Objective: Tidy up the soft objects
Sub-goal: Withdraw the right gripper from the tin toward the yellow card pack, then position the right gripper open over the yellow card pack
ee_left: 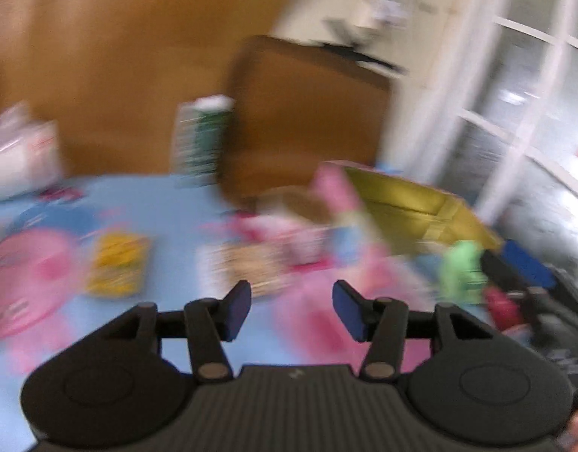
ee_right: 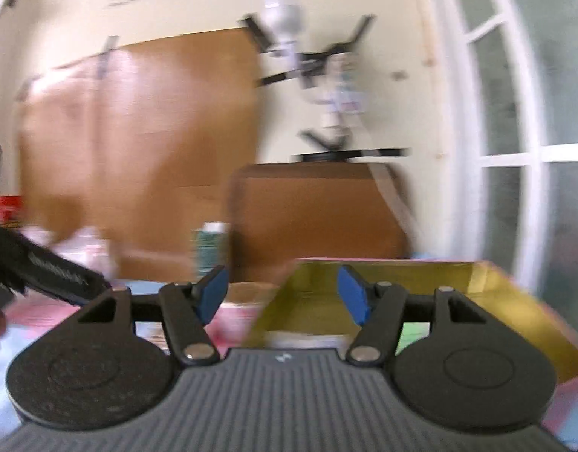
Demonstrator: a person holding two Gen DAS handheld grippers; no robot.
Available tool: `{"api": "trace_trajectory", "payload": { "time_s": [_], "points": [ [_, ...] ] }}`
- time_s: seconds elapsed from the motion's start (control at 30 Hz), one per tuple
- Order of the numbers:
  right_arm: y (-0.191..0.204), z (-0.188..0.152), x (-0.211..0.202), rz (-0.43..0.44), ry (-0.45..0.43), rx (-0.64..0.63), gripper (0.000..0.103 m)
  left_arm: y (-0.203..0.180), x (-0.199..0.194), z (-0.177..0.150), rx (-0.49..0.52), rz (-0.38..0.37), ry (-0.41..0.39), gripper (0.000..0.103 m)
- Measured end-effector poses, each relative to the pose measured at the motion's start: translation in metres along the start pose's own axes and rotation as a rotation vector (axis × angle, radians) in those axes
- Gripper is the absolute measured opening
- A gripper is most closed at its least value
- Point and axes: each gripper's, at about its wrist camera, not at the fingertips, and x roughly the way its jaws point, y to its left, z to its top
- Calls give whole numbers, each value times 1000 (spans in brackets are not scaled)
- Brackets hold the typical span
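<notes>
Both views are motion-blurred. My left gripper (ee_left: 292,308) is open and empty above a light blue mat (ee_left: 168,203) strewn with soft things: a pink and white toy (ee_left: 289,233), a yellow packet (ee_left: 117,263), a green soft object (ee_left: 460,267). An open yellow-green box (ee_left: 409,207) stands at the right. My right gripper (ee_right: 281,299) is open and empty, held just in front of that box (ee_right: 458,301). The right gripper also shows at the right edge of the left wrist view (ee_left: 530,290).
A brown cardboard box (ee_left: 308,120) stands behind the mat, with a green and white carton (ee_left: 200,135) beside it. A white bag (ee_left: 21,154) lies at far left. A pink round item (ee_left: 21,282) sits at left. White window frames (ee_right: 515,150) are at the right.
</notes>
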Motion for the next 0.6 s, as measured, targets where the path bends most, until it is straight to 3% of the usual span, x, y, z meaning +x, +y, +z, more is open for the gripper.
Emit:
{"api": "trace_trajectory", "payload": {
  "time_s": [0.17, 0.33, 0.6],
  "points": [
    [47, -7, 34, 202, 142, 23, 66, 84, -19, -28, -96, 230, 11, 49],
    [90, -10, 93, 314, 293, 58, 66, 135, -43, -51, -181, 286, -46, 52],
    [154, -26, 195, 262, 514, 68, 69, 136, -63, -64, -184, 337, -202, 56]
  ]
}}
